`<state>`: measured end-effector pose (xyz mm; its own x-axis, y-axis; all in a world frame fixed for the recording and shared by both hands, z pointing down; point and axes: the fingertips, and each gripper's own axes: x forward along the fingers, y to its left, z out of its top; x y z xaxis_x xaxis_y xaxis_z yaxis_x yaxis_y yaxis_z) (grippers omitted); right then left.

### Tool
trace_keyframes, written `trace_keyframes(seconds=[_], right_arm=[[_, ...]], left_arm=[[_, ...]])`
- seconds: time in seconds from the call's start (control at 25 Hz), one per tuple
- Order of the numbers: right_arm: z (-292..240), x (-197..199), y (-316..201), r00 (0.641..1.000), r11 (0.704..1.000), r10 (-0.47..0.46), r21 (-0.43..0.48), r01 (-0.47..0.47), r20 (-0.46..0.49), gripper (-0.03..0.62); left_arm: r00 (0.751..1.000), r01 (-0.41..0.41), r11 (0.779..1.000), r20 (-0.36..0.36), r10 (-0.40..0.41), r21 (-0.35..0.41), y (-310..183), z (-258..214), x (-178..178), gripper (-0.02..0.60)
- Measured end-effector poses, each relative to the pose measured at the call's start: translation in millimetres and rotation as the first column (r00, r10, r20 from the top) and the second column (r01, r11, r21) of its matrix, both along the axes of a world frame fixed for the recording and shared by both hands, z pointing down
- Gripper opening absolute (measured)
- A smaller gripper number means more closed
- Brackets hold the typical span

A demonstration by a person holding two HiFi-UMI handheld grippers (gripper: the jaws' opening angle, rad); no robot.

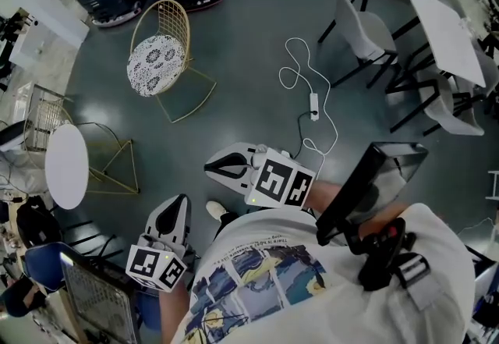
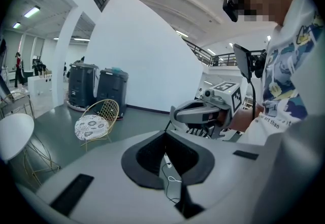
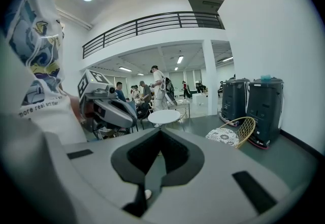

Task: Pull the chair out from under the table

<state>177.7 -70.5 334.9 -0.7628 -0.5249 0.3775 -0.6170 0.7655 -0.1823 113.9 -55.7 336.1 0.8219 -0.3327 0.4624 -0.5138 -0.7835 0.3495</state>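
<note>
both claws are sitting pinched fully together with nothing in them, left claw point(image 1: 181, 202) and right claw point(image 1: 210, 168) hovering low over the floor point(image 1: 249, 38) in front of the person. the gold wire chair point(image 1: 160, 62) is standing out in the open, well apart from the round white surface point(image 1: 66, 167). the shirt point(image 2: 277, 111) print is showing "art than" in the left gripper view and "more real" in the right one, the rest is too small to read.

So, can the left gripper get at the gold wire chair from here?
Probably not without a step closer. The left gripper is well short of the gold wire chair; only bare floor lies between, so the way looks free. Its jaws are shut.
</note>
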Motion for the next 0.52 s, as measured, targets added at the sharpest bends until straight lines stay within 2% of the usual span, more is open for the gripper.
trace_keyframes(seconds=[0.28, 0.52], right_arm=[[13, 16, -20, 1.000, 1.000, -0.012, -0.017, 0.012, -0.004, 0.011], [31, 24, -58, 1.000, 0.999, -0.019, -0.042, 0.018, -0.017, 0.011]], left_arm=[[1.000, 0.014, 1.000, 0.012, -0.014, -0.007, -22, 7, 14, 0.009], [1.000, 0.027, 0.999, 0.015, -0.026, -0.037, -56, 21, 17, 0.009]])
